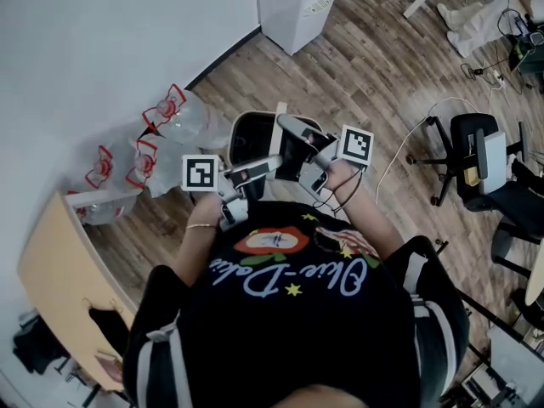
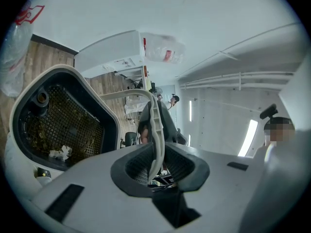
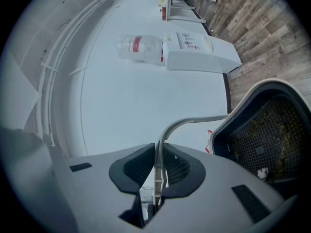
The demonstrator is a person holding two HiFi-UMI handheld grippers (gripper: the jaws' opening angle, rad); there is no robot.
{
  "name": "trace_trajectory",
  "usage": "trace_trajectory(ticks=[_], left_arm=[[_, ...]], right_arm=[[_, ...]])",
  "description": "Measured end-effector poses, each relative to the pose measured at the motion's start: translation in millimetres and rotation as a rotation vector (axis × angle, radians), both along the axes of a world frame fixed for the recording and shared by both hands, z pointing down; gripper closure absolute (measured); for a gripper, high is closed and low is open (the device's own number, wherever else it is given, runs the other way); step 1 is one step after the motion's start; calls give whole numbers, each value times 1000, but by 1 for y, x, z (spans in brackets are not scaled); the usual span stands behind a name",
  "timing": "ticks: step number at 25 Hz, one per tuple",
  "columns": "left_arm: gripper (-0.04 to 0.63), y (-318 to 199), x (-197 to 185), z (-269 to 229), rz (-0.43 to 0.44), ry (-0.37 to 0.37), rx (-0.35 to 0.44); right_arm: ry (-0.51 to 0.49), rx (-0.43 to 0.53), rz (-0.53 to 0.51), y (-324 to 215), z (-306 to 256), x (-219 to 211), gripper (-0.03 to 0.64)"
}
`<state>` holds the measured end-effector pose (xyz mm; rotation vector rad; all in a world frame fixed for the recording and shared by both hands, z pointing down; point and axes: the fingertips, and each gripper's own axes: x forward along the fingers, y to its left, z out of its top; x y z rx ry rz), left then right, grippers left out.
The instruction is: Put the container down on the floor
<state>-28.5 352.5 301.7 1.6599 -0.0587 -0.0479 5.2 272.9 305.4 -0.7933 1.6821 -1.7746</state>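
The left gripper (image 2: 156,165) and right gripper (image 3: 158,173) each clamp nearly shut on the thin handle (image 2: 155,123). The container (image 1: 252,148) hangs at twelve o'clock above the floor (image 1: 365,75). Uneven lowering could tip it, spilling scraps (image 2: 60,153).

"Where is the container (image 1: 246,141)?"

"Right in front of the person, over the floor (image 1: 357,83). Its handle (image 2: 154,125) sits between the left tongs (image 2: 156,163) and between the right tongs (image 3: 156,171) too."

"What is in it?"

"A scrap of paper (image 2: 60,153), down at the bottom."

"What is on the left?"

"Bags of bottles (image 1: 166,121), by the wall (image 1: 102,41)."

"And behind it?"

"A cabinet (image 1: 297,7), farther along the wall."

"On the right?"

"A chair (image 1: 480,164), well apart."
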Motion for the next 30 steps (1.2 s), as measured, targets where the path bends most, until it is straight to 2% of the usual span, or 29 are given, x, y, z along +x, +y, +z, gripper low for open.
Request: trace_trajectory(ticks=[5, 8, 12, 16, 21, 25, 28, 30], left_arm=[[529, -32, -24, 1, 21, 5, -26], [531, -51, -33, 0, 47, 6, 2], [529, -71, -45, -2, 77, 22, -44], [531, -109, -57, 3, 107, 42, -12], [531, -117, -62, 2, 130, 16, -18], [531, -121, -63, -3, 138, 33, 29], [531, -119, -64, -1, 115, 33, -17], [529, -121, -64, -2, 110, 48, -18]], right_arm=[[15, -8, 22, -33, 1, -22, 572], [21, -13, 44, -50, 0, -28, 572], [27, -20, 80, -71, 0, -38, 572], [36, -32, 120, -105, 7, -49, 572], [51, -20, 142, -113, 0, -49, 574], [53, -25, 151, -115, -2, -50, 574], [65, -23, 130, -115, -3, -51, 574], [75, -20, 117, -118, -3, -53, 574]])
